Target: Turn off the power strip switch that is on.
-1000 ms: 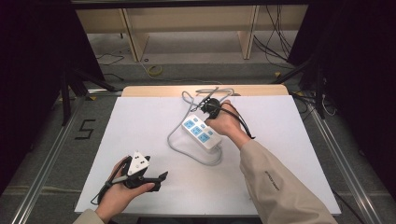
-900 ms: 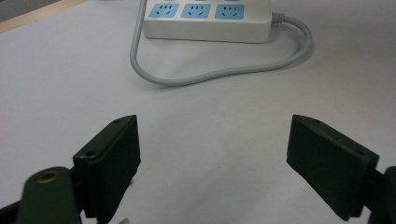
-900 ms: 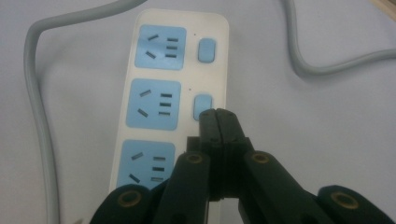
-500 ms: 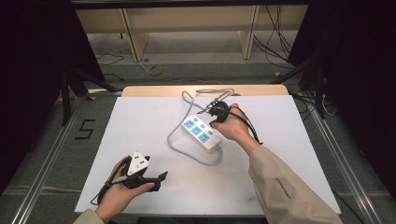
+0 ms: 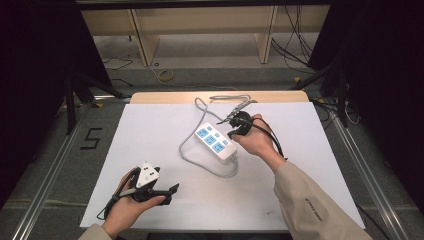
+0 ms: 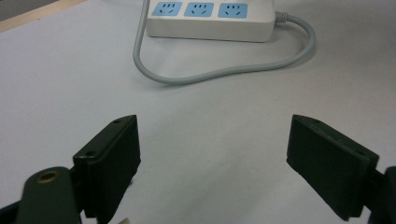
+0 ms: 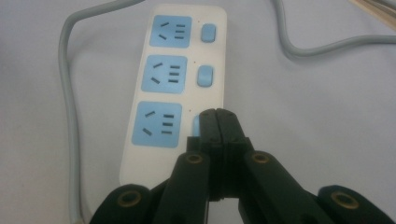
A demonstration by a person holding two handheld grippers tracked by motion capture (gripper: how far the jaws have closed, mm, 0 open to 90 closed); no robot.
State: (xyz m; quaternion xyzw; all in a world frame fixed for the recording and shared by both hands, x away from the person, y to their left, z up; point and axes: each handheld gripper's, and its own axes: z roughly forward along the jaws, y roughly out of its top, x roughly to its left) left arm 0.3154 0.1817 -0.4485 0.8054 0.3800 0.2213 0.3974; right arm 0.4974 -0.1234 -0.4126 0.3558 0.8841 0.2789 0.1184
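A white power strip (image 5: pixel 215 142) with three blue sockets and a small blue switch beside each lies near the middle of the white surface (image 5: pixel 150 130), set at a slant. Its grey cable (image 5: pixel 200 162) loops round the near end of the strip and runs off toward the far edge of the surface.

The right gripper (image 5: pixel 235 131) hangs over the far right side of the strip, jaws pressed together with nothing between them. In the right gripper view the closed tips (image 7: pixel 218 122) sit over the switch (image 7: pixel 196 125) beside the nearest socket, covering most of it; contact with the switch cannot be told.

The left gripper (image 5: pixel 167 192) rests low at the near left of the surface, well apart from the strip. In the left gripper view its jaws stand wide apart and empty, with the strip (image 6: pixel 210 18) and a bend of cable (image 6: pixel 224 72) lying ahead of them.
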